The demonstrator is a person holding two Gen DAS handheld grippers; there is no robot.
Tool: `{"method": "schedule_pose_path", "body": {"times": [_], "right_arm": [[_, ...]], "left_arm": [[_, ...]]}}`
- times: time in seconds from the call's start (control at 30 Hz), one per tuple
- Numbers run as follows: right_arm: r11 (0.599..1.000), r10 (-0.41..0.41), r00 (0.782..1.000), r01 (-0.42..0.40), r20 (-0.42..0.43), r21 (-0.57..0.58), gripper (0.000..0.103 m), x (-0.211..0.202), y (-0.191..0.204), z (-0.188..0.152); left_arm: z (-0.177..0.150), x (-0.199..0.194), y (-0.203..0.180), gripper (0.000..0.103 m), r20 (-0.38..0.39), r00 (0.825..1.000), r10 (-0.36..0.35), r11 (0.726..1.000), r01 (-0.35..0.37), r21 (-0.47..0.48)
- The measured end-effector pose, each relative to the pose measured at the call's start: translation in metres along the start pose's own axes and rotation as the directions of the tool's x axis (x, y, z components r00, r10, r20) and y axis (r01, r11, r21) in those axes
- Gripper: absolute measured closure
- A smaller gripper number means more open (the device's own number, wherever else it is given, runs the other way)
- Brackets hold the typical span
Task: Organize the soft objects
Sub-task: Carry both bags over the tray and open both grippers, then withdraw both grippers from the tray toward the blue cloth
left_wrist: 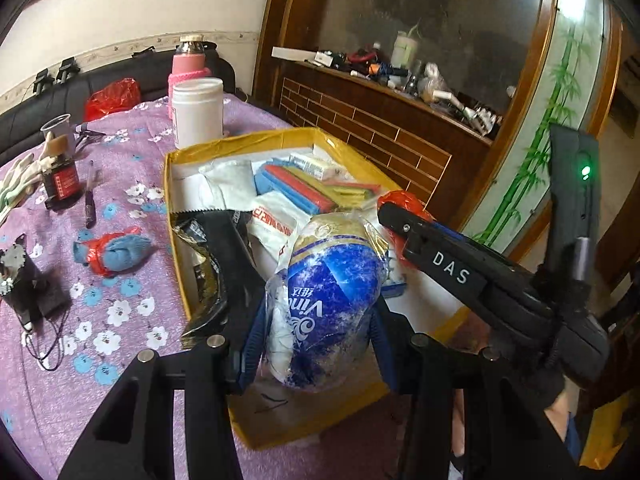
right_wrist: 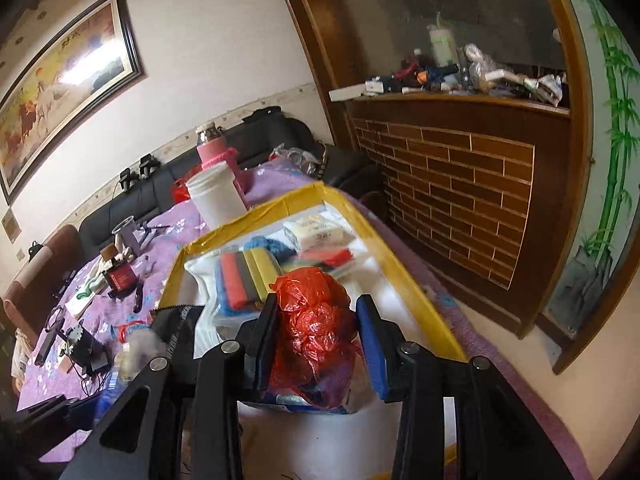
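Tissue pack [left_wrist: 328, 300], a blue-and-white Vinda-branded bundle in clear wrap, is sitting between the fingers of the left gripper [left_wrist: 316, 344], whose jaws are closing about halfway onto its sides over the yellow-rimmed box [left_wrist: 176, 200]. Beside it, the right gripper [right_wrist: 320, 344] is pinching a crumpled red plastic bag [right_wrist: 312, 316]; its left pad is pressing the bag while the right pad is standing just beside it, so the hold looks loose. Both items appear to be going down into the box, so the placing step seems to be in hand; next, each jaw would need to lower and part without dragging the neighbours. Lying inside the box are stacked coloured sponges [right_wrist: 248, 276], a white soap-like packet [right_wrist: 316, 232], white bags [left_wrist: 228, 184] and a black pouch [left_wrist: 208, 248]. Outside it, a blue-and-red cloth bundle [left_wrist: 114, 250] is waiting on the purple floral cloth [left_wrist: 120, 320].
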State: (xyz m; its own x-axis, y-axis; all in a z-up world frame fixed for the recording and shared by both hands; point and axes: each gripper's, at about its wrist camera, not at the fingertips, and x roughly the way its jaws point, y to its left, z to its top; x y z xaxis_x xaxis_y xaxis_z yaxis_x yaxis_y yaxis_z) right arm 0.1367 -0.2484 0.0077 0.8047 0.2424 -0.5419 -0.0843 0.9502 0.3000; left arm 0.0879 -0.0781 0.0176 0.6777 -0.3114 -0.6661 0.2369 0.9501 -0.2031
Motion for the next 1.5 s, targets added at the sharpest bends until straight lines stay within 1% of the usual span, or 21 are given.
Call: {"method": "schedule_pose_path", "body": {"times": [0.03, 0.1, 0.2, 0.33, 0.5, 0.57, 0.63, 0.7, 0.73, 0.87, 0.93, 1.03, 1.1, 1.23, 1.37, 1.43, 1.5], "right_arm": [[1.000, 0.004, 1.000, -0.004, -0.004, -0.001, 0.061, 0.002, 0.000, -0.001], [1.000, 0.003, 1.000, -0.003, -0.004, -0.007, 0.061, 0.003, 0.002, -0.001], [1.000, -0.004, 1.000, 0.004, -0.010, -0.013, 0.061, 0.007, 0.003, -0.002], [0.999, -0.015, 0.999, 0.013, -0.040, -0.035, 0.061, 0.014, 0.007, -0.004], [0.999, -0.019, 0.999, 0.017, -0.037, -0.049, 0.060, 0.014, 0.010, -0.005], [0.999, -0.011, 0.999, 0.010, -0.038, -0.034, 0.058, 0.014, 0.008, -0.005], [1.000, -0.004, 0.999, 0.003, -0.036, -0.022, 0.052, 0.012, 0.007, -0.004], [1.000, 0.002, 1.000, -0.002, -0.009, -0.007, 0.043, 0.006, 0.005, -0.003], [1.000, 0.007, 1.000, -0.007, 0.011, -0.002, 0.043, 0.002, 0.004, -0.002], [1.000, 0.017, 0.997, -0.017, 0.072, 0.005, 0.043, -0.009, 0.003, 0.002], [1.000, 0.015, 0.994, -0.017, 0.104, 0.019, 0.043, -0.015, 0.001, 0.003], [0.998, 0.025, 0.988, -0.034, 0.154, 0.054, 0.038, -0.025, -0.006, 0.004], [0.998, 0.021, 0.985, -0.032, 0.169, 0.061, 0.037, -0.028, -0.007, 0.005], [0.999, 0.024, 0.985, -0.030, 0.171, 0.031, 0.037, -0.028, 0.000, 0.004], [0.999, 0.047, 0.984, -0.044, 0.171, -0.024, 0.037, -0.028, 0.011, 0.002], [0.996, 0.077, 0.985, -0.069, 0.151, -0.058, 0.037, -0.025, 0.018, 0.001], [0.989, 0.116, 0.988, -0.106, 0.104, -0.103, 0.037, -0.019, 0.029, -0.002]], "left_arm": [[0.001, 0.005, 0.001, 0.057, -0.003, 1.000, 0.001, 1.000, -0.001, -0.002], [-0.002, 0.012, 0.001, 0.057, -0.001, 1.000, 0.029, 1.000, -0.029, 0.008], [-0.005, 0.019, 0.001, 0.057, -0.002, 0.999, 0.051, 0.998, -0.051, 0.023], [-0.009, 0.027, 0.000, 0.057, -0.008, 0.998, 0.068, 0.997, -0.067, 0.040], [-0.010, 0.029, 0.001, 0.056, 0.006, 0.997, 0.076, 0.995, -0.077, 0.056], [-0.010, 0.028, 0.000, 0.054, 0.008, 0.997, 0.074, 0.996, -0.075, 0.057], [-0.010, 0.026, 0.000, 0.045, 0.013, 0.997, 0.069, 0.996, -0.070, 0.057], [-0.010, 0.023, -0.002, 0.039, 0.022, 0.998, 0.061, 0.996, -0.062, 0.057], [-0.010, 0.021, -0.003, 0.037, 0.027, 0.998, 0.059, 0.997, -0.060, 0.058], [-0.008, 0.011, -0.006, 0.034, 0.040, 0.998, 0.048, 0.997, -0.051, 0.057], [-0.007, 0.006, -0.007, 0.027, 0.044, 0.998, 0.043, 0.997, -0.045, 0.055], [-0.007, -0.005, -0.008, 0.027, 0.061, 0.997, 0.038, 0.998, -0.042, 0.054], [-0.007, -0.013, -0.007, 0.027, 0.070, 0.997, 0.038, 0.998, -0.042, 0.053], [-0.007, -0.031, -0.001, 0.027, 0.085, 0.996, 0.039, 0.998, -0.043, 0.036], [-0.008, -0.057, 0.017, 0.027, 0.114, 0.991, 0.065, 0.998, -0.066, 0.004], [-0.010, -0.070, 0.028, 0.027, 0.125, 0.988, 0.088, 0.996, -0.086, -0.017], [-0.014, -0.084, 0.047, 0.027, 0.137, 0.984, 0.116, 0.993, -0.111, -0.045]]}}
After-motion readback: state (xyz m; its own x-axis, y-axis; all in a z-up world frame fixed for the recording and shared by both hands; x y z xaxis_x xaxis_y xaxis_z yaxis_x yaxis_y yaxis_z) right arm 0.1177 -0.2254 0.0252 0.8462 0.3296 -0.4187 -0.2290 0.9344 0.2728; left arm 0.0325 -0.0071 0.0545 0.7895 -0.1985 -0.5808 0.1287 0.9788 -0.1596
